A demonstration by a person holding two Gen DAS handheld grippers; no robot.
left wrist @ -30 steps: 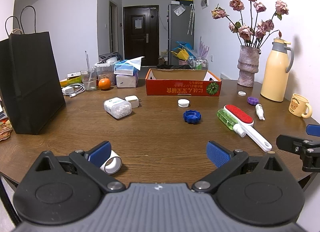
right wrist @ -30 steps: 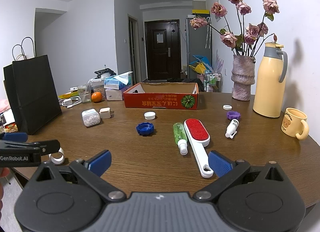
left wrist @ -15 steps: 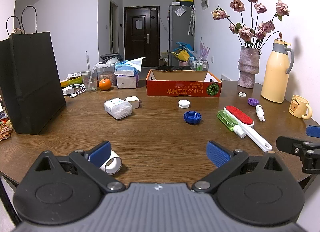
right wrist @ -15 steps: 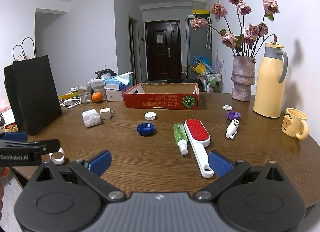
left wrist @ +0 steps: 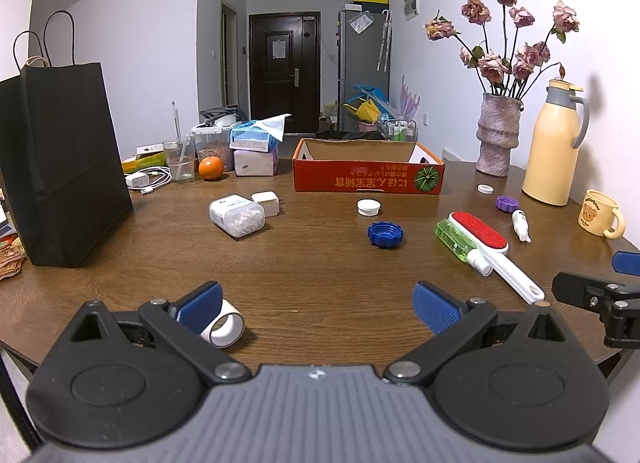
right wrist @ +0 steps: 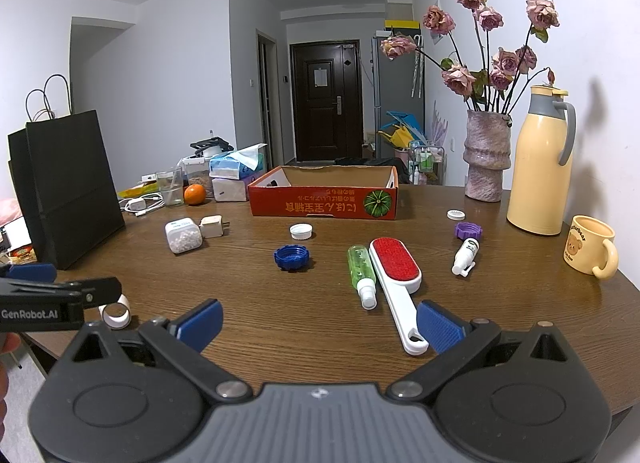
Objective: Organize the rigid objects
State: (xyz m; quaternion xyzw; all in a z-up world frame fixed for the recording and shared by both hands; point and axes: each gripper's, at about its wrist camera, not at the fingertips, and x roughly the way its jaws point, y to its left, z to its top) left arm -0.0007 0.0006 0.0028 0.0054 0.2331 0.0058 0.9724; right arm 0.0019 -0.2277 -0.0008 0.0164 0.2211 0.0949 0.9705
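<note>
Both grippers hover open over the near edge of a round wooden table. My left gripper has a white tape ring beside its left finger, not gripped. My right gripper is near the white handle of a red lint brush, with a green spray bottle lying alongside the brush. Farther out lie a blue cap, a white cap, a purple cap, a small white bottle and a clear pill box. An open red cardboard box stands behind them.
A tall black paper bag stands at the left. A vase of dried roses, a yellow thermos and a bear mug line the right side. Tissue packs, an orange and a charger crowd the far left.
Almost nothing differs; the views have shifted only slightly and both grippers stay open in place.
</note>
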